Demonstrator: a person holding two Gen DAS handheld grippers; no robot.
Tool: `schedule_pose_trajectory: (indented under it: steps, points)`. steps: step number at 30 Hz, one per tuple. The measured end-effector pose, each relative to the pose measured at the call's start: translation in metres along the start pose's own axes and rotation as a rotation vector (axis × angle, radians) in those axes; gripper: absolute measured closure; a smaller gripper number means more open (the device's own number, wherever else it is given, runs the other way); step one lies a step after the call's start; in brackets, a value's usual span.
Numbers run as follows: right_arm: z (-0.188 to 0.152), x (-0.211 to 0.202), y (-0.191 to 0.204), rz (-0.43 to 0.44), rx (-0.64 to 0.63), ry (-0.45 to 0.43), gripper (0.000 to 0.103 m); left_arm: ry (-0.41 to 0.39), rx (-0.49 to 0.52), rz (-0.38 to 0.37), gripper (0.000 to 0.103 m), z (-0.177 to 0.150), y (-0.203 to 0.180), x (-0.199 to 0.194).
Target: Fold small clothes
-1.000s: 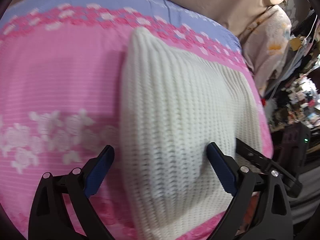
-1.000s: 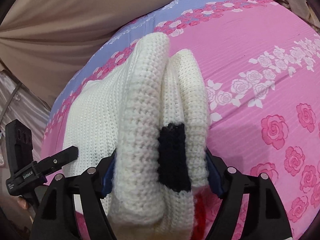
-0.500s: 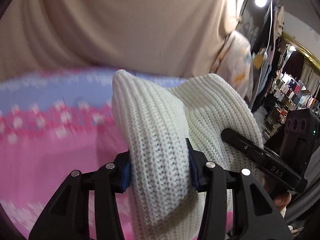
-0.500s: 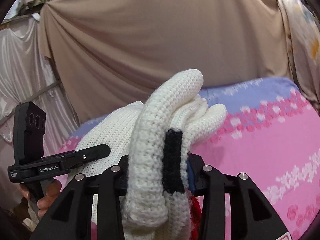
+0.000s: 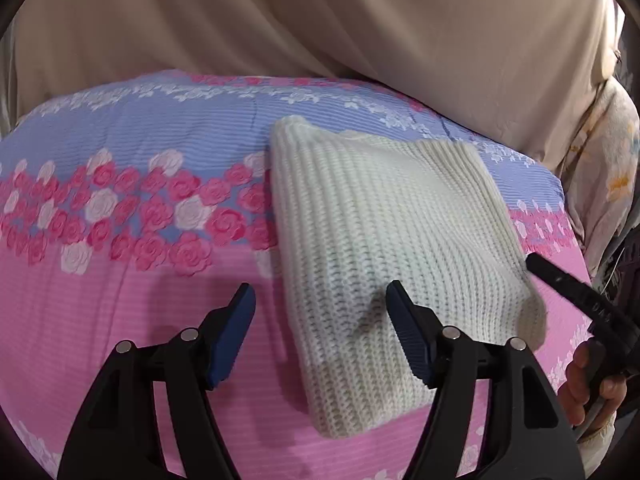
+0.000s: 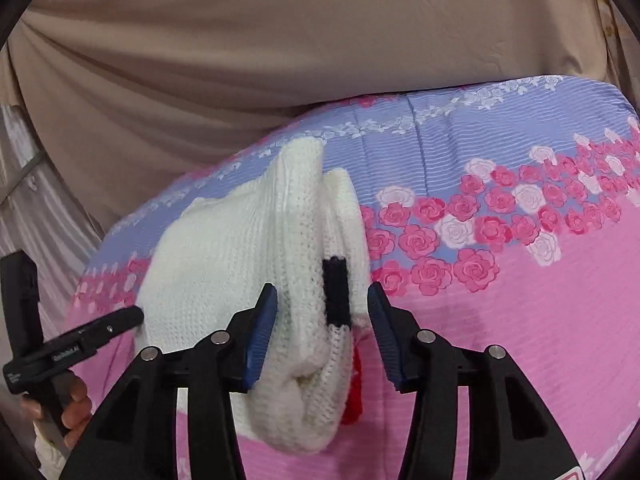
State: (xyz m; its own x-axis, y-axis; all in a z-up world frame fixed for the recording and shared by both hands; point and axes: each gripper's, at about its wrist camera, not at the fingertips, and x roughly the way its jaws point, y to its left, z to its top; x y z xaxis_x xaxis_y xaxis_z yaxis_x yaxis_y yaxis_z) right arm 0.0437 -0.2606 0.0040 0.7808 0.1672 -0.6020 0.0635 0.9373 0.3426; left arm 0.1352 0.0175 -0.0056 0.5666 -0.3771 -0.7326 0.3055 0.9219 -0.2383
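Both the left claw point(image 5: 320, 312) and the right claw point(image 6: 322, 314), clamped on the folded white knit sweater point(image 5: 384, 240) half a second ago, now stand open, leaving it on the floral bed point(image 5: 120, 288), suggesting this fold is finished

Chunky ribbed knit sweater point(image 5: 384, 248) — matt, woolly — on a smooth printed cloth bedsheet point(image 5: 120, 280); beige draped fabric backdrop point(image 5: 320, 20).

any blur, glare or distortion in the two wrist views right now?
Left wrist: sharp, strong fisheye bending of the bedsheet, soft shadow under the open left gripper.
Right wrist: sharp, sweater bright but knit readable, dark corners, no glare.
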Motion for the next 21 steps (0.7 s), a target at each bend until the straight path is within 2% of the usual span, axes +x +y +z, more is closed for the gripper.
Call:
schedule_pose_trajectory:
  steps: [2,4,8,10,11,13,14,15,16,17,18,19,21]
  points:
    - [0.01,0.004,0.012,0.018,-0.039,0.006,0.045,-0.022,0.008,0.012,0.032,0.001,-0.002,-0.004]
    - [0.016,0.019,0.02,0.017,-0.071,0.029,0.041,-0.032,0.009,0.0,0.022,0.004,-0.006,-0.002]
    - [0.022,0.06,0.019,-0.083,-0.117,0.081,0.039,-0.011,0.008,0.008,0.014,0.009,-0.009,0.022]
    - [0.023,0.073,0.008,-0.067,-0.087,0.097,0.033,0.033,-0.034,-0.057,0.01,0.014,-0.001,0.037]
    - [0.024,0.08,0.0,-0.036,-0.056,0.115,0.028,0.058,-0.06,-0.099,0.01,0.015,0.004,0.044]
    - [0.023,0.096,-0.012,0.047,0.023,0.181,0.027,0.099,-0.106,-0.169,0.01,0.02,0.011,0.059]
    - [0.022,0.099,-0.016,0.085,0.059,0.194,0.032,0.103,-0.117,-0.189,0.013,0.021,0.013,0.063]
    - [0.022,0.101,-0.018,0.141,0.086,0.203,0.042,0.103,-0.119,-0.224,0.028,0.022,0.012,0.066]
    - [0.023,0.098,-0.016,0.149,0.081,0.19,0.055,0.1,-0.107,-0.241,0.036,0.025,0.009,0.066]
    - [0.027,0.091,-0.009,0.126,0.042,0.163,0.063,0.08,-0.087,-0.23,0.042,0.028,0.003,0.06]
    - [0.029,0.082,0.0,0.11,0.006,0.133,0.065,0.056,-0.057,-0.226,0.051,0.032,-0.003,0.054]
    - [0.033,0.069,0.011,0.112,-0.032,0.08,0.068,0.021,-0.024,-0.222,0.055,0.037,-0.009,0.044]
    - [0.039,0.046,0.026,0.139,-0.067,-0.003,0.068,-0.066,0.031,-0.236,0.057,0.047,-0.019,0.02]
